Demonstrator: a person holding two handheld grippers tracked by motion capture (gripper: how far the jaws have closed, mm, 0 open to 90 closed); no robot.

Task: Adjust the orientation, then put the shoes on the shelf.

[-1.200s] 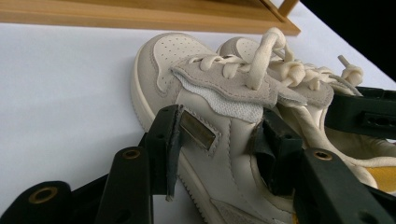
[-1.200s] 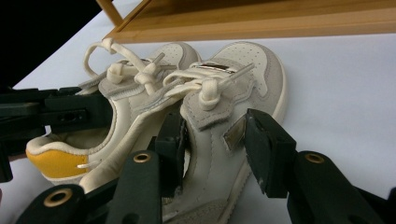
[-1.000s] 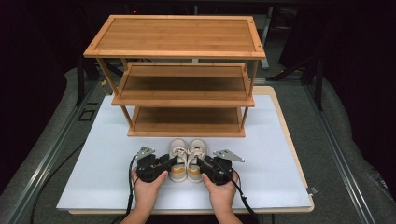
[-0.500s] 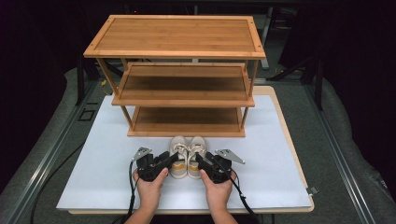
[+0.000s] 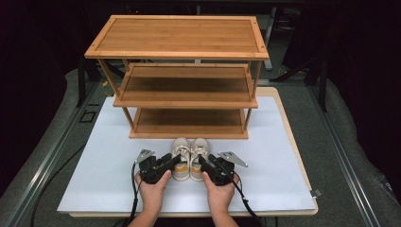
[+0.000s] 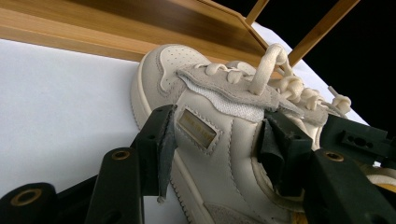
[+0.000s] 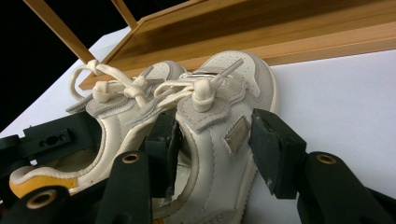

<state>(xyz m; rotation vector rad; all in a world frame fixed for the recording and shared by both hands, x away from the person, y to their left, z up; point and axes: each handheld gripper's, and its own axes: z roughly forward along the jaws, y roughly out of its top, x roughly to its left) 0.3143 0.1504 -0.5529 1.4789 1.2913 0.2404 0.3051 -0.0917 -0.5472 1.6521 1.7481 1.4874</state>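
Note:
A pair of small cream sneakers stands side by side on the white mat [image 5: 94, 179], toes toward the wooden rack [image 5: 184, 104]. My left gripper [image 5: 176, 161] [image 6: 217, 140] straddles the outer wall of the left shoe [image 5: 180, 147] [image 6: 168, 70], one jaw outside and one in its opening. Its jaws have just been opening and stand open. My right gripper [image 5: 204, 161] [image 7: 215, 144] straddles the right shoe [image 5: 199, 149] [image 7: 233, 74] the same way. Its jaws have just been opening, then closing a little, and do not pinch the wall.
The three-tier rack stands just beyond the shoes' toes, its bottom shelf [image 5: 189, 118] low and bare. White mat stretches to either side of the hands. Cables trail back from both grippers toward the table's near edge.
Little differs: the shoes stay where they were on the mat and both hands keep almost still beside them.

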